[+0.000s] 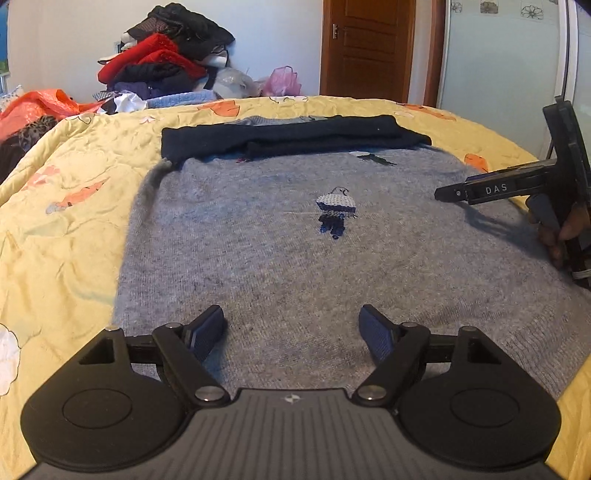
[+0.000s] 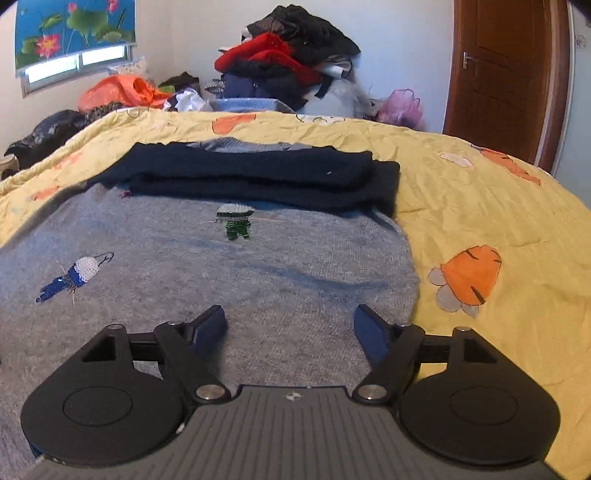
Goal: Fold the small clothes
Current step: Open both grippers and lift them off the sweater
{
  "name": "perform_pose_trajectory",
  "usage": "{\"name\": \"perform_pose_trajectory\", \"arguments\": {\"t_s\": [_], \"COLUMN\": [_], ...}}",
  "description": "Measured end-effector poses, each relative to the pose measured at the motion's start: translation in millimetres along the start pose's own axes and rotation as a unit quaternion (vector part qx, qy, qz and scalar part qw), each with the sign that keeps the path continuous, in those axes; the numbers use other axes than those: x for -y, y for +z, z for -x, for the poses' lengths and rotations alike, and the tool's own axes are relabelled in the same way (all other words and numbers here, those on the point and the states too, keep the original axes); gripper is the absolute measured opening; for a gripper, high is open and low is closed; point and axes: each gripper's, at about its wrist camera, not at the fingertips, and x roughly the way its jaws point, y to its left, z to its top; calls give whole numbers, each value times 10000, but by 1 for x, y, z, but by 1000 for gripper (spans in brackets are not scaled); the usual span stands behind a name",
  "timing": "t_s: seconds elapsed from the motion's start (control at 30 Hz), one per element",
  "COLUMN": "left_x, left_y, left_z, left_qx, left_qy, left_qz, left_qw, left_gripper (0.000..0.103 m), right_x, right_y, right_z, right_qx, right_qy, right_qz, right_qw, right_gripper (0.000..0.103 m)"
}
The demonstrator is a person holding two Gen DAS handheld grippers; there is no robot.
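A bed [image 2: 480, 192] is covered by a yellow quilt with orange prints. Beyond its far edge, white walls [image 2: 184, 40], a brown wooden door [image 2: 506, 74] and a daylit window [image 2: 77, 62] under a lotus-print blind [image 2: 74, 26] are seen.

You get soft daylight from the window [image 2: 79, 59]; fisheye bending curves the edges, and far corners blur.

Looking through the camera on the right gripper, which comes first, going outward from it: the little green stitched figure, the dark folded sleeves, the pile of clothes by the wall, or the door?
From the right gripper, in its own view:
1. Green stitched figure, on the grey sweater, slightly left.
2. Dark folded sleeves, across the sweater's far end.
3. Pile of clothes, beyond the bed.
4. Door, far right; too close to call against the pile.
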Motion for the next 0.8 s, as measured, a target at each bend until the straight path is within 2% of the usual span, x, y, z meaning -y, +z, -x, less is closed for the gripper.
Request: {"name": "perform_pose_trajectory", "arguments": {"t_s": [0.1,0.2,0.3,0.33,0.4,0.57,0.63,0.73,0.8], "left_x": [1,-4,-9,-11,-8,-15,-18,-12,-13], "left_y": [2,0,-4,-8,-16,-16,-18,-20,-17], "left_z": [6,22,29,25,25,42,35,31,33], "left_qx": [-71,52,74,-70,-14,77,-135,-129,-152], "left_qy": [77,65,139,223,497,184,223,435,406], "left_qz": [67,427,628,657,527,909,908,593,705], "left_qw": [9999,9991,9979,9976,9974,9957,9955,9972,9966], "left_gripper": [81,81,82,82,82,83,83,86,86], "right_x": [1,1,-2,-1,-1,-2,-2,-2,-1], "right_y": [-1,-3,-4,-4,-4,-4,-4,-4,-4], "right_z": [-3,-4,-3,-3,-3,-3,-3,-3,-3], "right_qx": [-17,-48,-73,-78,-87,-95,-94,-95,-96], "right_qy": [-83,-20,-35,-16,-1,-7,-6,-8,4], "right_qz": [-53,-50,-7,-19,-14,1,-1,4,-3], "right_qw": [10000,10000,10000,10000,10000,10000,10000,10000,10000], "right_gripper": [90,98,101,101,102,102,102,102,102]}}
